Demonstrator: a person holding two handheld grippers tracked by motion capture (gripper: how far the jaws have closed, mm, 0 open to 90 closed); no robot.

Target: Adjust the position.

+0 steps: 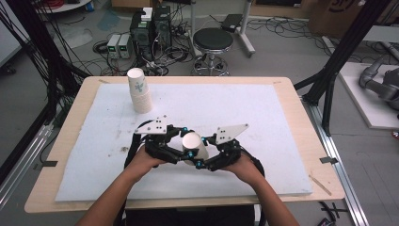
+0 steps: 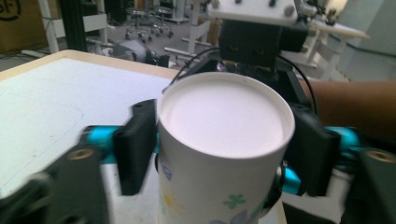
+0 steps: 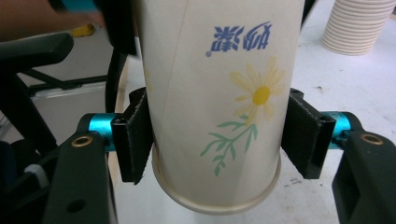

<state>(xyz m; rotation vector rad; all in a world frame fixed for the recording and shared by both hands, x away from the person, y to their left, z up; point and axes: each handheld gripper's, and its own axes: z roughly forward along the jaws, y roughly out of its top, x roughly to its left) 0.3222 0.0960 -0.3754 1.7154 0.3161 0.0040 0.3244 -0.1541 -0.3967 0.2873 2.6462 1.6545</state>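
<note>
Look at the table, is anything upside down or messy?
Yes, the paper cup between the two grippers is upside down: its flat bottom faces up and the print on it reads inverted in the right gripper view. The stack of cups at the back left is upside down too. Small dark specks dot the white mat.

- The scene is lit evenly from above, and only soft shadows are seen under the hands in the high view.
- The lower corners of both gripper views are blurred.
- The white pad point(image 1: 263, 113) is rendered bright, without strong glare.
</note>
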